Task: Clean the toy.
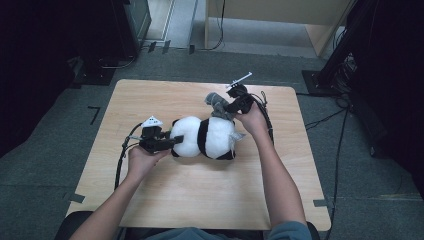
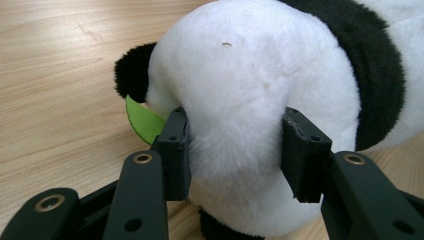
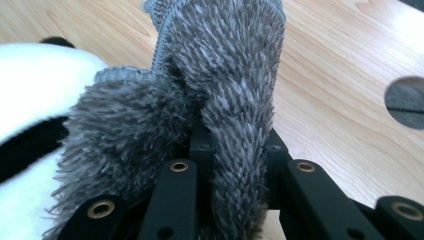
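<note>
A black-and-white plush panda (image 1: 205, 137) lies on its side in the middle of the wooden table (image 1: 165, 195). My left gripper (image 1: 175, 142) is shut on the panda's white round end (image 2: 235, 100), its pads sunk into the fur on both sides. A green felt leaf (image 2: 142, 120) pokes out beside the left pad. My right gripper (image 1: 227, 106) is shut on a fluffy grey cloth (image 1: 216, 102), pinching a fold of it (image 3: 240, 100) just above the panda's far side. The cloth's other fold (image 3: 125, 130) hangs against the panda's white fur (image 3: 35, 80).
A round hole (image 3: 406, 102) opens in the tabletop near the right gripper. Cables (image 1: 122, 160) trail from both grippers across the table. Dark equipment stands (image 1: 350, 45) and floor cables lie beyond the far edge.
</note>
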Tool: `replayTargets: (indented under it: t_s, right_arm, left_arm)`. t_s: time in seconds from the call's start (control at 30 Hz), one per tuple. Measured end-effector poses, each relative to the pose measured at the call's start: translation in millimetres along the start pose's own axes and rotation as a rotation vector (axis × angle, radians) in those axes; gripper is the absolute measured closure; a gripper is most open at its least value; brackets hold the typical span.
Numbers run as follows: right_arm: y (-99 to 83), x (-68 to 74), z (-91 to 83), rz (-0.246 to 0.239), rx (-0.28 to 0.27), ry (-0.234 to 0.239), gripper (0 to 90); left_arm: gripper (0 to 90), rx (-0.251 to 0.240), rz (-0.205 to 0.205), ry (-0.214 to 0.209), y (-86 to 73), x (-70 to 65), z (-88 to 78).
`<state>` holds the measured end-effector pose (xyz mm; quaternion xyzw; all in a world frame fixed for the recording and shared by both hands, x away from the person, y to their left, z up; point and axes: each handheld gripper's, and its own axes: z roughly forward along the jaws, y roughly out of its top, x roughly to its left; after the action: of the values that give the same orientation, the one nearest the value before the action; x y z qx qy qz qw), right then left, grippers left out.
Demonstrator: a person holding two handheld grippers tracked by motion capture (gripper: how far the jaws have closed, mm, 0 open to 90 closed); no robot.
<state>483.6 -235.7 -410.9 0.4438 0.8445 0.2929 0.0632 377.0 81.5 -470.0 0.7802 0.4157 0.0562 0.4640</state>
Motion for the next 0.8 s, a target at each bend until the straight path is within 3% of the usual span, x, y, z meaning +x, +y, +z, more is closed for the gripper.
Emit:
replayTargets:
  t_s: [0.17, 0.3, 0.43, 0.53, 0.67, 0.8]
  right_arm:
    - [-8.1, -4.0, -1.2, -0.006, -0.011, -0.037, 76.4]
    - [-18.5, -11.7, 0.1, 0.040, -0.023, -0.010, 76.8]
    - [-28.0, -17.4, 4.2, 0.051, -0.032, -0.036, 76.8]
    - [-33.9, -22.0, 7.8, 0.079, -0.040, -0.021, 77.0]
    - [-38.6, -22.2, 12.0, 0.063, -0.030, -0.076, 77.0]
    - [-46.0, -27.0, 16.8, 0.097, -0.044, -0.068, 77.0]
  left_arm:
    - [53.4, 0.002, -0.001, 0.000, 0.0, 0.1, -0.2]
    - [53.5, 0.000, -0.001, 0.001, 0.0, 0.3, 0.0]
    - [53.6, -0.003, -0.006, -0.001, 0.1, 0.4, 0.0]
    - [53.6, -0.004, -0.009, -0.004, 0.1, 0.7, -0.1]
    - [53.6, -0.004, -0.013, -0.007, 0.2, 1.0, -0.3]
    - [53.6, -0.006, -0.014, -0.012, 0.4, 1.6, -0.8]
